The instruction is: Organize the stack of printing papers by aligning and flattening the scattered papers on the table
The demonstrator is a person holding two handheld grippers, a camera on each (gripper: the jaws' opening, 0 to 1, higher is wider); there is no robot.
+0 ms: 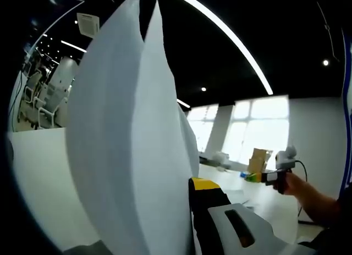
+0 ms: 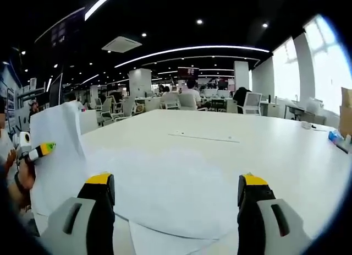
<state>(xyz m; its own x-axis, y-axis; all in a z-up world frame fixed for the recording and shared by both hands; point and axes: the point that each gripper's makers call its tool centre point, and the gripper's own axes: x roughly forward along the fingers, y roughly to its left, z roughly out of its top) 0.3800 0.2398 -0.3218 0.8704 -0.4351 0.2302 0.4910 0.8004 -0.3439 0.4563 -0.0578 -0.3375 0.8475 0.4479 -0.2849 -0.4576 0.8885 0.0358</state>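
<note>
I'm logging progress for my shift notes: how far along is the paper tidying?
Early stage; nothing looks finished. In hand: the left gripper is shut on lifted sheets that stand upright and bow apart. Left to do: loose papers lie spread and overlapping on the white table, unaligned, in front of the open right gripper. No squared, flat stack is visible.

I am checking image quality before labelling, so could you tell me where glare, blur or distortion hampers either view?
Left gripper view: the windows are blown out, and the held papers sit very close, soft and dim. Right gripper view: the window glares at the right edge; the papers barely separate from the white table; ceiling light strips bow from the fisheye.
</note>
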